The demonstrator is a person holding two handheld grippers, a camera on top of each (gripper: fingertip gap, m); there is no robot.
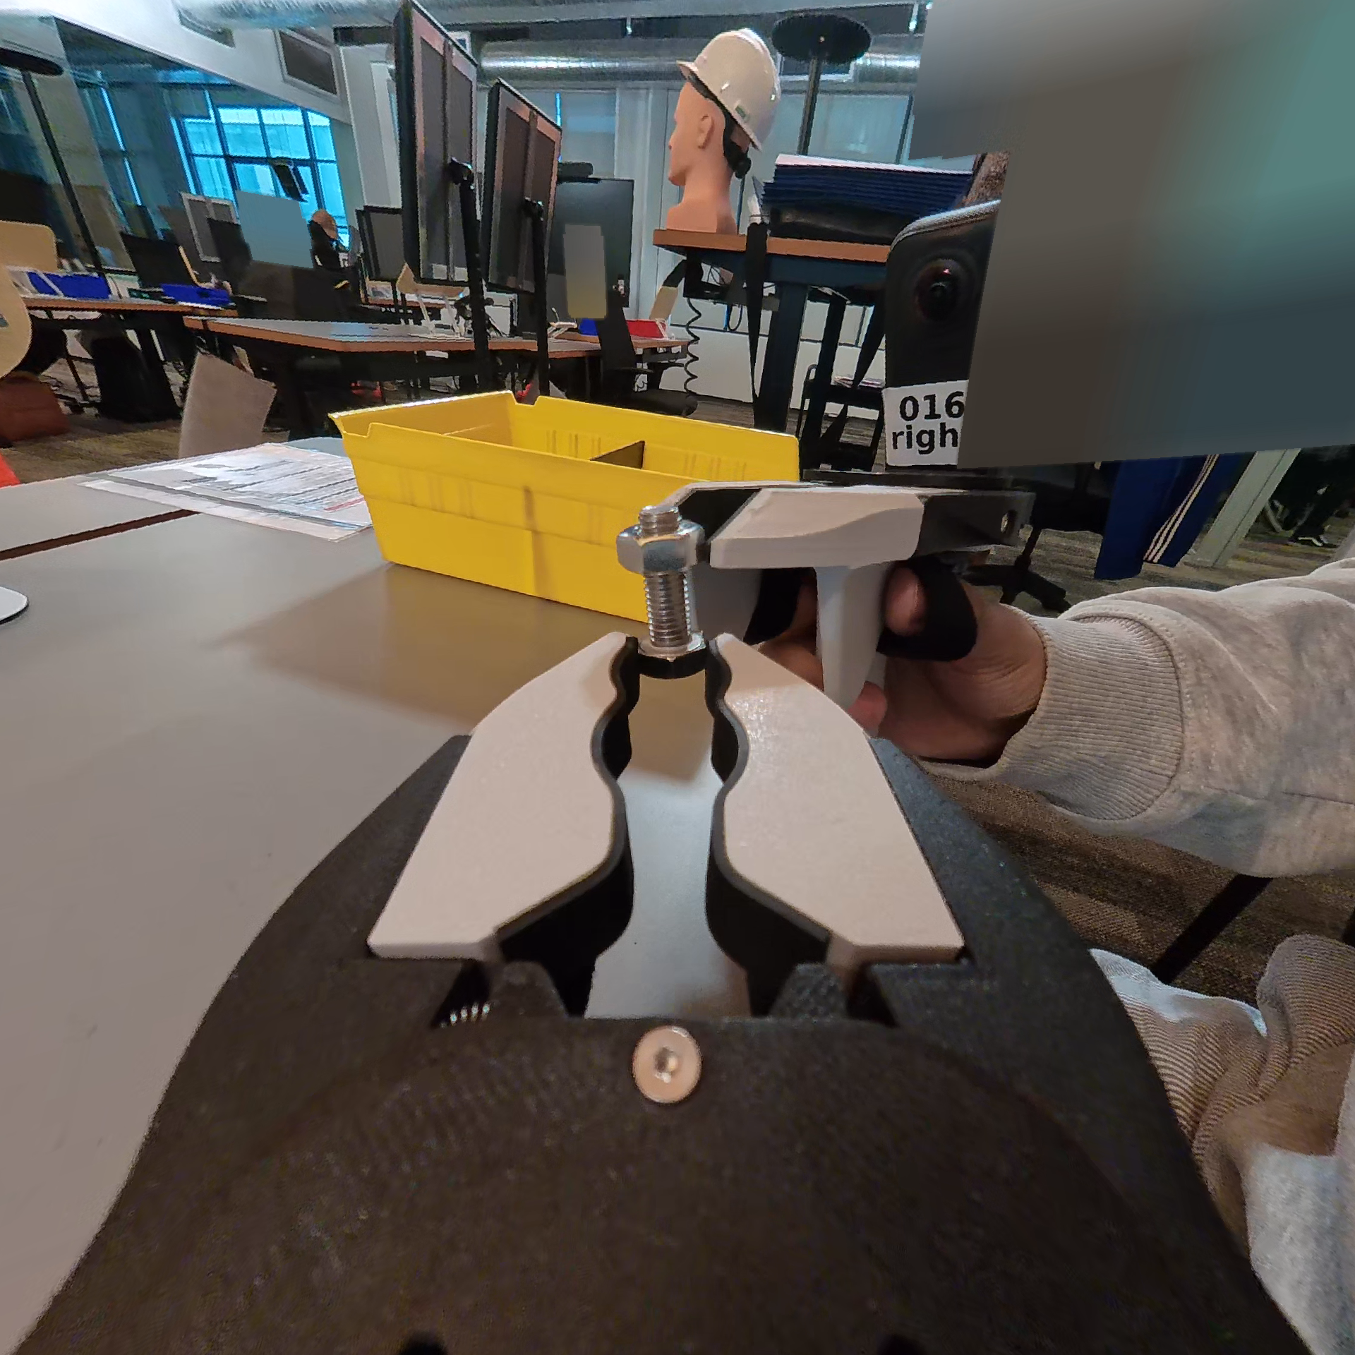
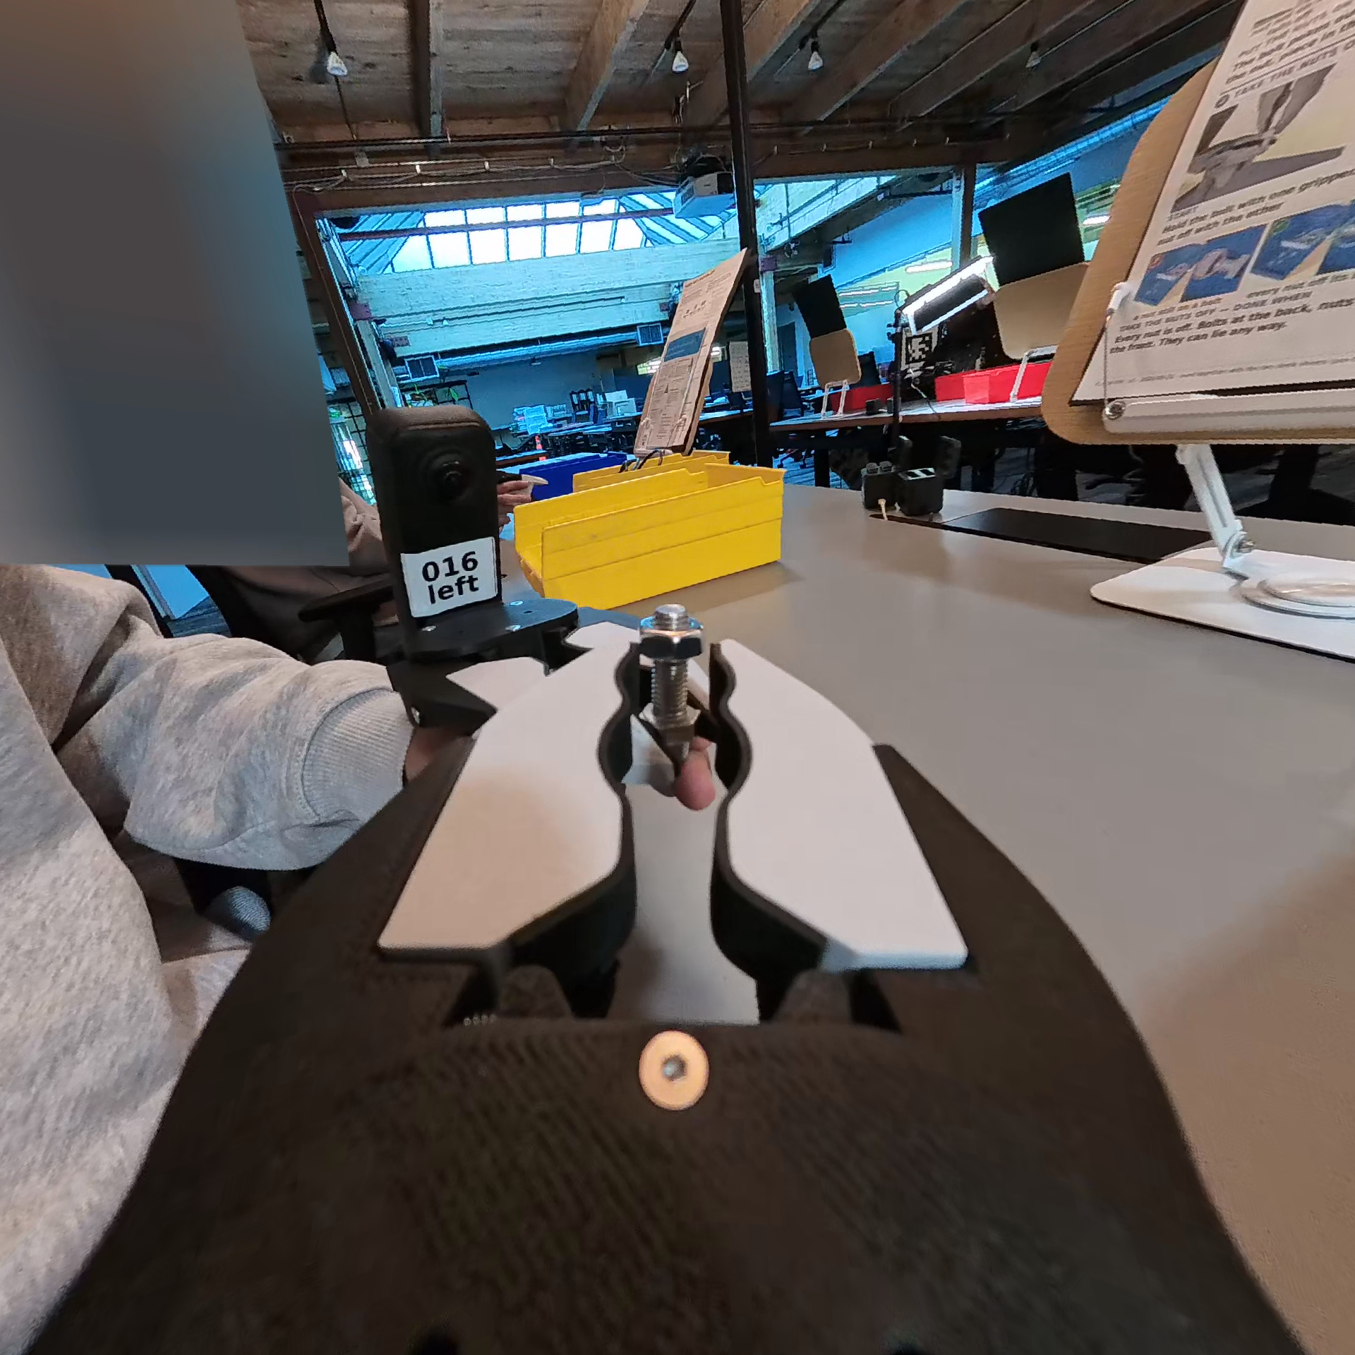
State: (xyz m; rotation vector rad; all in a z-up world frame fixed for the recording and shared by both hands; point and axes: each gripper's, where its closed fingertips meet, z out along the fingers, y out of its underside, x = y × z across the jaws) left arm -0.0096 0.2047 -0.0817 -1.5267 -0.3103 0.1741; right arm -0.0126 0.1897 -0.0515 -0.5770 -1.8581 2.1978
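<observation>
Over the grey table (image 1: 183, 696), left hand-held gripper (image 1: 669, 649) clamps bolt (image 1: 663, 601); right hand-held gripper (image 2: 669, 645) clamps nut (image 2: 669, 636).

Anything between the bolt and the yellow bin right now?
No. In the left wrist view only bare table lies between the bolt and the bin; both claws grip the bolt.

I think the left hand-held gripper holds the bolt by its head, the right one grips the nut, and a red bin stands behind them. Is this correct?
Not quite: the bin is yellow, as both wrist views show. The rest holds: the left hand-held gripper holds the bolt by its head, the right one grips the nut.
</observation>
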